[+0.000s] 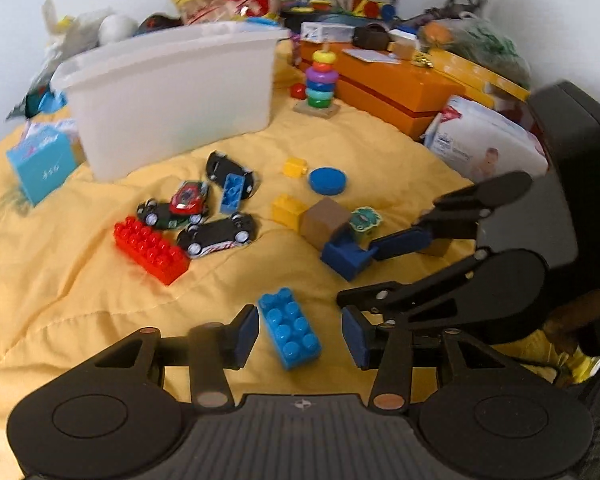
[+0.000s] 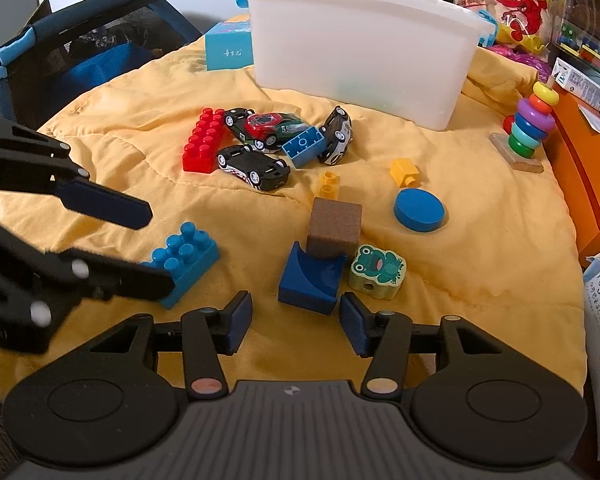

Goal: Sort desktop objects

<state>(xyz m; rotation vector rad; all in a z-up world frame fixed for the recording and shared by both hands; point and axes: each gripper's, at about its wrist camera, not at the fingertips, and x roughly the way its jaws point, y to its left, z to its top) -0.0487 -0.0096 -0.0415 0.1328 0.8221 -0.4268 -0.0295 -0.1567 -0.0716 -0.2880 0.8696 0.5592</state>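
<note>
Three toy cars (image 2: 256, 166), one bin (image 2: 360, 44)

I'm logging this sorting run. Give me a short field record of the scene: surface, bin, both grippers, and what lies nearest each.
surface: yellow quilt
bin: white tub, at the far side of the quilt
left gripper: open, light blue brick between its pads, not pinched
right gripper: open, holding nothing
nearest right gripper: dark blue curved block, frog block
toy cars: clustered by red brick
</note>
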